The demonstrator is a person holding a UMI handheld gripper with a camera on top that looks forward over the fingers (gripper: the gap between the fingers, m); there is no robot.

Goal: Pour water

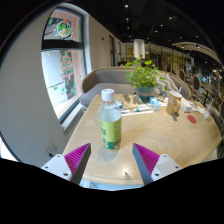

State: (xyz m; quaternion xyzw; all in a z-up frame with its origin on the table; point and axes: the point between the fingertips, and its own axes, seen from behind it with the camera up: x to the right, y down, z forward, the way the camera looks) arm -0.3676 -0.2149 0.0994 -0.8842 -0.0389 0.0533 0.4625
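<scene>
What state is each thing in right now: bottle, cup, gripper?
bottle: upright on the table, cap on, just ahead of the fingers, not held.
cup: upright at the table's far side, contents not visible.
gripper: open, empty.
plant: upright beyond the bottle.

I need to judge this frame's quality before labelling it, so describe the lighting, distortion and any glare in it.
Gripper view: strong fisheye bend, the round table and walls curving; daylight from the window on the left, its panes bright and washed out; ceiling beyond dark with small lamps; the bottle just ahead of the open gripper reads clearly, its label legible only as green; the plant and far clutter look soft.
</scene>
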